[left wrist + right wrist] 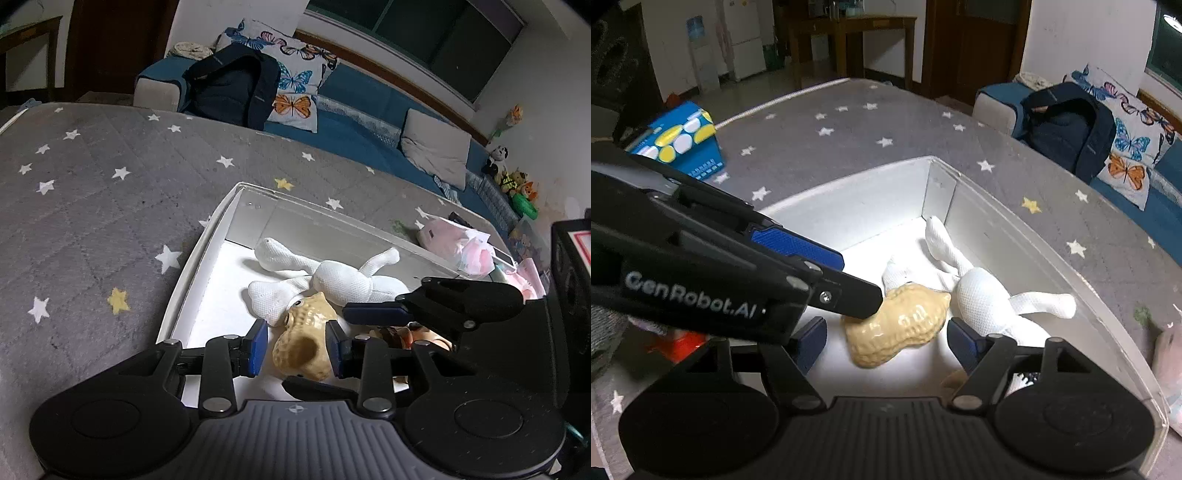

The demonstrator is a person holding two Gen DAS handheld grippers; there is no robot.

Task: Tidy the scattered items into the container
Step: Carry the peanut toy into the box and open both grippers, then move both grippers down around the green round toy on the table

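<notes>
A white open box [207, 236] [1015, 229] sits on a grey star-patterned bed. Inside it lie a white plush toy [332, 280] [982, 295] and a tan peanut-shaped toy [303, 343] [901, 328]. My left gripper [297, 347] is open over the box, its blue pads either side of the peanut, the right pad touching it. It also shows in the right wrist view [849, 280], its tip on the peanut. My right gripper [886, 339] is open, straddling the peanut from the other side. It shows in the left wrist view [424, 310].
A pink plastic bag [458, 243] lies on the bed beyond the box. A blue patterned box [683, 144] sits at the bed's far left. A brown and orange toy [410, 336] lies partly hidden under the right gripper. A blue sofa [351, 122] with cushions and a dark backpack [236, 85] stands behind.
</notes>
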